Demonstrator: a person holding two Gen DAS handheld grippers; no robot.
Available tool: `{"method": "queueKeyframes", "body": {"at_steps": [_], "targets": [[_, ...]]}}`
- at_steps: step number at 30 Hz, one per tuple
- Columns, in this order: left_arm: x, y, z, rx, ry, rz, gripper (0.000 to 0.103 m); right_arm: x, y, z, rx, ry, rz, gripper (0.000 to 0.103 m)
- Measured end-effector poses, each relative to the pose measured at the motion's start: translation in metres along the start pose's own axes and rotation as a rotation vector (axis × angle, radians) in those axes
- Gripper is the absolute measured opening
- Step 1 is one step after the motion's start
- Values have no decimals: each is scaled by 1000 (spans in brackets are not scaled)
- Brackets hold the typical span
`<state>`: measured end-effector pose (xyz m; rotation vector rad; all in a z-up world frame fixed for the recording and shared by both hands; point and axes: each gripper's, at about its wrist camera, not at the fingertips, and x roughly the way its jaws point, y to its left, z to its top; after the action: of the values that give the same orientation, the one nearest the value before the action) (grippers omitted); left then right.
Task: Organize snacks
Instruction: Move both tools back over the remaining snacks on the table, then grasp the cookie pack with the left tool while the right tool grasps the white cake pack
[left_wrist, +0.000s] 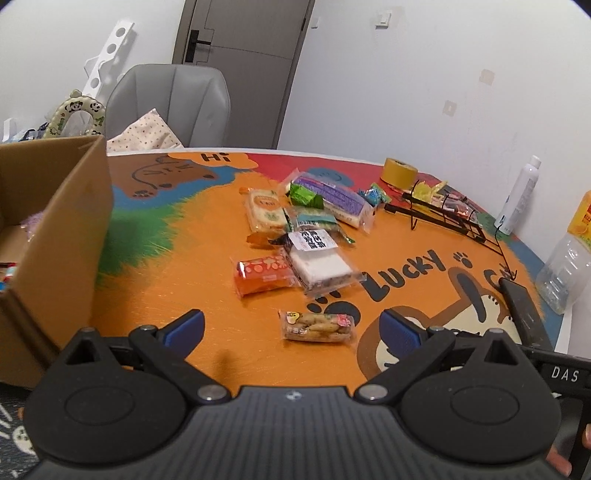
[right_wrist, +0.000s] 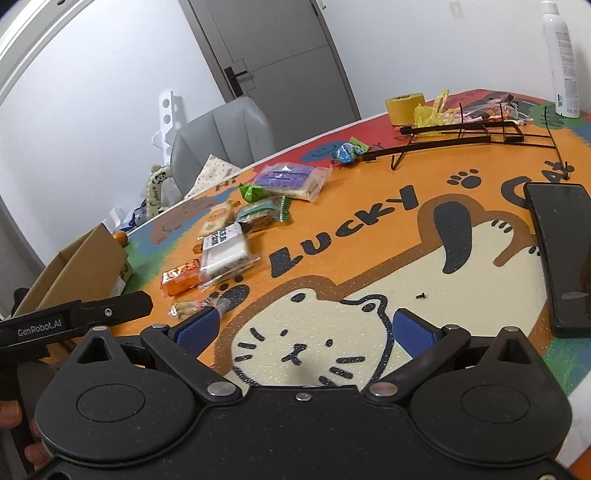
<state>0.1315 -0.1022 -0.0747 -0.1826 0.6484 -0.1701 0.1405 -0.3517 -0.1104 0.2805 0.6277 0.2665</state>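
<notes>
Several snack packets lie on the orange cartoon table mat (left_wrist: 207, 273). Nearest my left gripper (left_wrist: 291, 328) is a clear biscuit packet (left_wrist: 317, 326), lying just ahead between the open, empty fingers. Behind it are an orange-red packet (left_wrist: 264, 275), a white cake pack (left_wrist: 319, 264), a purple-labelled pack (left_wrist: 334, 197) and green packets (left_wrist: 304, 195). A cardboard box (left_wrist: 55, 236) stands at the left. My right gripper (right_wrist: 304, 328) is open and empty above the cat drawing, with the snacks (right_wrist: 225, 251) to its far left.
A black wire rack (left_wrist: 443, 214) holding small wrappers lies at the back right, by a yellow tape roll (left_wrist: 399, 171), a white bottle (left_wrist: 521, 195) and a clear jug (left_wrist: 565, 266). A black flat device (right_wrist: 561, 254) lies at the right. A grey chair (left_wrist: 170, 107) stands behind the table.
</notes>
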Motion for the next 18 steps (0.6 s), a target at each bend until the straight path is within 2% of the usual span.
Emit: {"method": "queueKeyframes", "body": {"at_steps": [15, 18], "targets": [[43, -28, -8, 69, 28, 11, 98, 21, -17, 9, 18, -4, -5, 103], [47, -34, -11, 88, 26, 14, 95, 23, -18, 11, 13, -8, -7, 102]]}}
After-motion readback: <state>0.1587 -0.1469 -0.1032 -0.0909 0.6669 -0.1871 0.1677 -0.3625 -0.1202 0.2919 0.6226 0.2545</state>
